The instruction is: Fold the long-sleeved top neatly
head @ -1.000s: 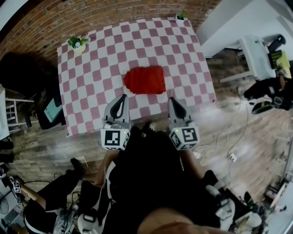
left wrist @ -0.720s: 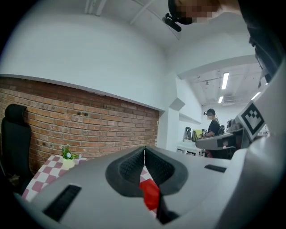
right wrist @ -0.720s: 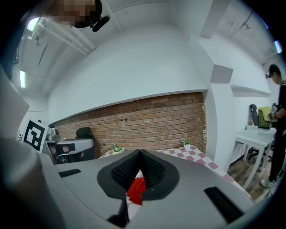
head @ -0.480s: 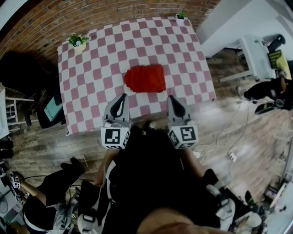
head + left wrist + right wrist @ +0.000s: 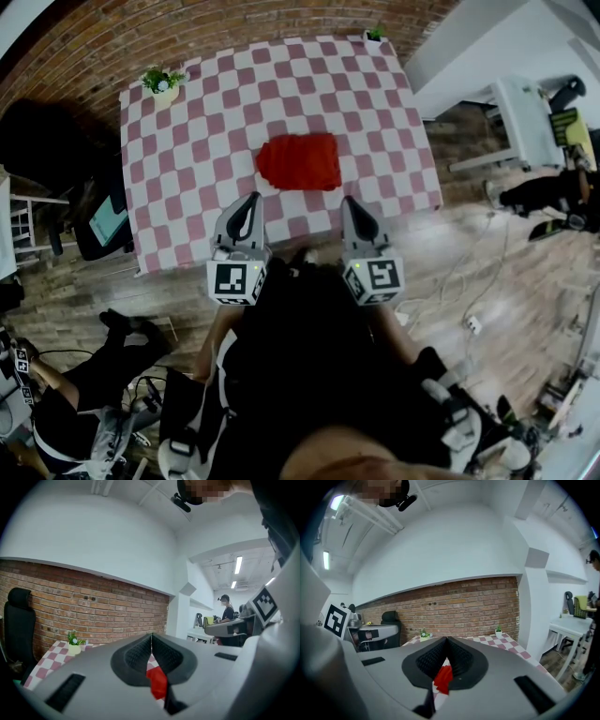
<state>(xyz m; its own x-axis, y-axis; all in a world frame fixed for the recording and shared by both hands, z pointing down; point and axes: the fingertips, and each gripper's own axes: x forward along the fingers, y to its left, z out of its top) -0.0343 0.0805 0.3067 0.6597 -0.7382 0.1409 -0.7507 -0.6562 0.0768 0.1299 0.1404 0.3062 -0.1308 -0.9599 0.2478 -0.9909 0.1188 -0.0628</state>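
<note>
Head view: top, checkered table, brick wall.

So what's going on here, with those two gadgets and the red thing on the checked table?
A person stands at a table with a pink-and-white checked cloth, holding a two-jaw gripper in each hand. The job is to fold a long-sleeved red top, which lies as a compact bundle in the middle of the table. The left gripper and the right gripper are both shut, empty, and held at the near edge, apart from the top. The fold looks done.
</note>
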